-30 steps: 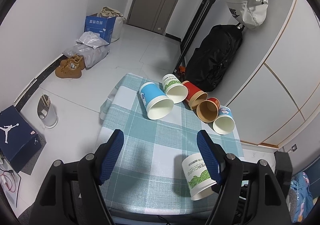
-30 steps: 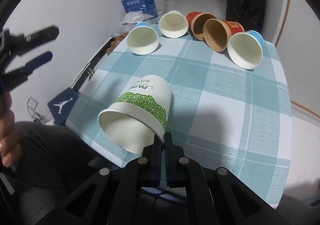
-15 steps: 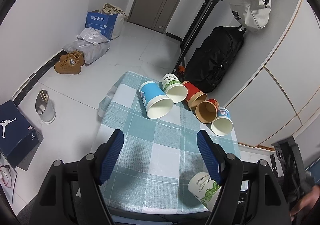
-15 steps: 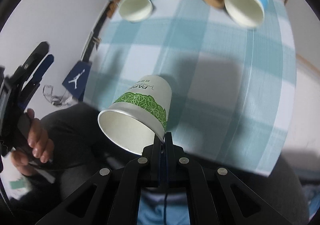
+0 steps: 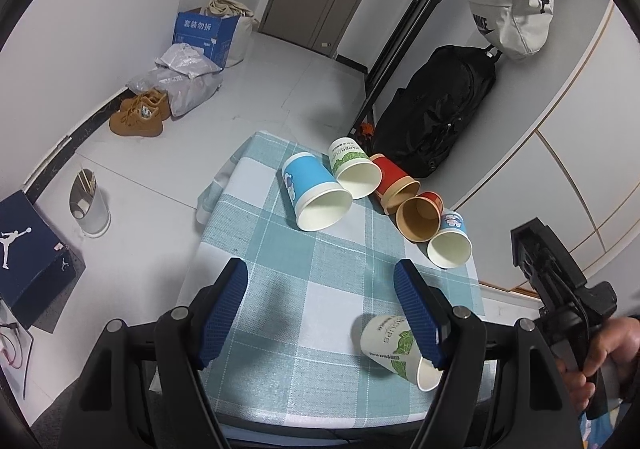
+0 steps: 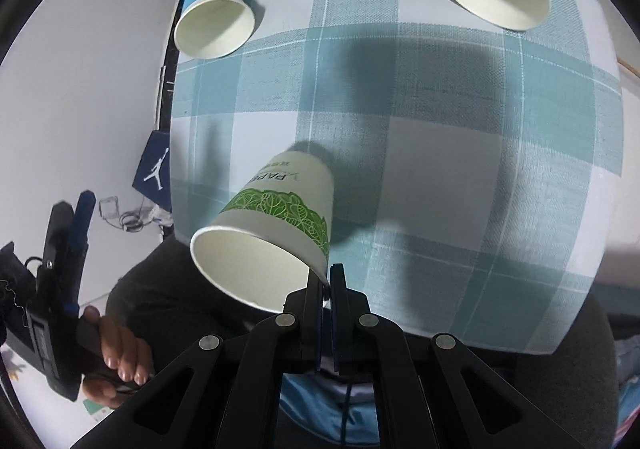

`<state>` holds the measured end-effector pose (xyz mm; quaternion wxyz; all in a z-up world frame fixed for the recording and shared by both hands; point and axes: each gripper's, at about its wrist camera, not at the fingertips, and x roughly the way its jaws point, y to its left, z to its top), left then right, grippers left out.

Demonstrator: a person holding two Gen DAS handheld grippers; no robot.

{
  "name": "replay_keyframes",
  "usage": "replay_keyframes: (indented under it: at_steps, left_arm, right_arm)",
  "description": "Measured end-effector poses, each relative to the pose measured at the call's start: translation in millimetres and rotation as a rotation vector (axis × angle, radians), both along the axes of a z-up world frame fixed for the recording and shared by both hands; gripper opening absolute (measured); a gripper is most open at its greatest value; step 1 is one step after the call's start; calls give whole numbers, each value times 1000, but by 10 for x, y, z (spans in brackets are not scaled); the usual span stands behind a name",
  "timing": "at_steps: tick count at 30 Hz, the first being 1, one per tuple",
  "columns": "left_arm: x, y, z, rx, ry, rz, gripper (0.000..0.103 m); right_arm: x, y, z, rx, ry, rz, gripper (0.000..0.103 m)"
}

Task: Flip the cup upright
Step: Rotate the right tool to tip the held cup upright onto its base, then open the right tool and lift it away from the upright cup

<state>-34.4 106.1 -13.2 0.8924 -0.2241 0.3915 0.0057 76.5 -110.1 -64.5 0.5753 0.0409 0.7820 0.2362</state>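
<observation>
A white paper cup with a green leaf band [image 6: 280, 225] is pinched by its rim in my right gripper [image 6: 326, 277], which is shut on it. The cup is tilted, its base down toward the checked tablecloth [image 6: 440, 169] and its open mouth toward the camera. The same cup [image 5: 394, 343] shows in the left wrist view at the near right of the table, partly behind my right blue pad. My left gripper [image 5: 324, 297] is open and empty above the near part of the table. The right gripper's body [image 5: 560, 289] shows at the right edge.
Several cups lie on their sides at the far end: a blue one [image 5: 314, 191], a green-and-white one [image 5: 354, 169], a red one [image 5: 394, 183], an orange one [image 5: 420, 217] and a small blue one [image 5: 450, 245]. A black backpack [image 5: 432, 117] stands beyond the table. Boxes and shoes lie on the floor at left.
My right gripper has lifted and tipped the green-band cup, so its base now points down at the table. The left gripper has stayed open and risen slightly.
</observation>
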Motion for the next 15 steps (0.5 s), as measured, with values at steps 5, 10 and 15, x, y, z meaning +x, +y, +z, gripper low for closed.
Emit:
replay_keyframes:
  at_steps: [5, 10, 15]
  left_arm:
    - [25, -34, -13, 1, 11, -7, 72]
    - [44, -65, -24, 9, 19, -9, 72]
    - [60, -89, -46, 25, 28, -10, 72]
  right_arm:
    - [54, 54, 21, 17, -21, -17, 6]
    - [67, 100, 145, 39, -56, -20, 7]
    - [120, 55, 264, 40, -186, 0, 32]
